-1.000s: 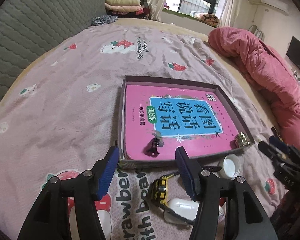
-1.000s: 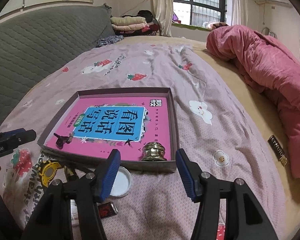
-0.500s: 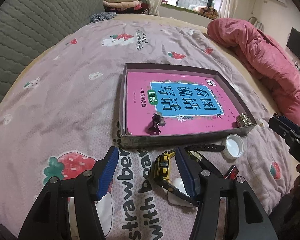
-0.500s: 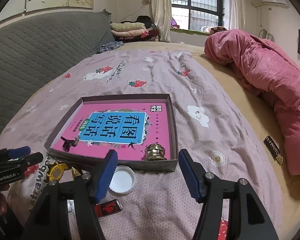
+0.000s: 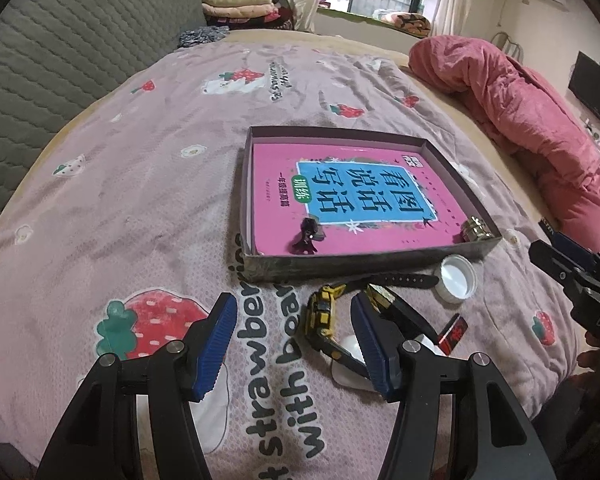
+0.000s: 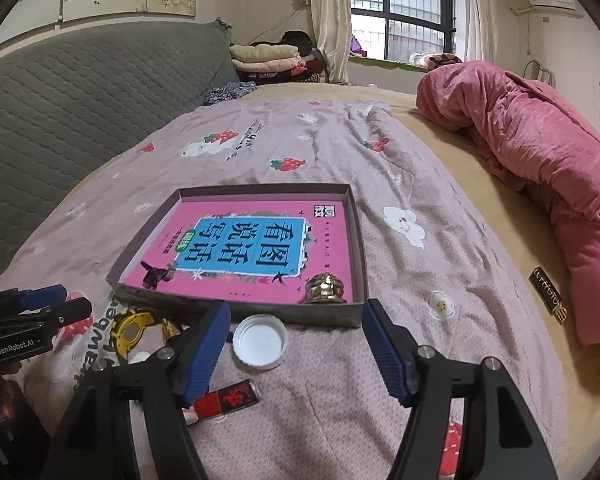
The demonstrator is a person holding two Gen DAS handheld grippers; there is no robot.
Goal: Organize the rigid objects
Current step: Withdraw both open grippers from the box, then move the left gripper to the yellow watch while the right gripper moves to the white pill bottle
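Two grippers over the bed, my left [image 5: 292, 338] and right [image 6: 296, 350] both pulled back from the tray [image 5: 256, 184] since a second ago, bedspread bare to its left, jaws wide and empty, watch [image 5: 322, 314], cap [image 6: 260, 342] just outside the near wall.

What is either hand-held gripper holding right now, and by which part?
Nothing. The left hand-held gripper and right hand-held gripper are both open and empty above the bedspread.
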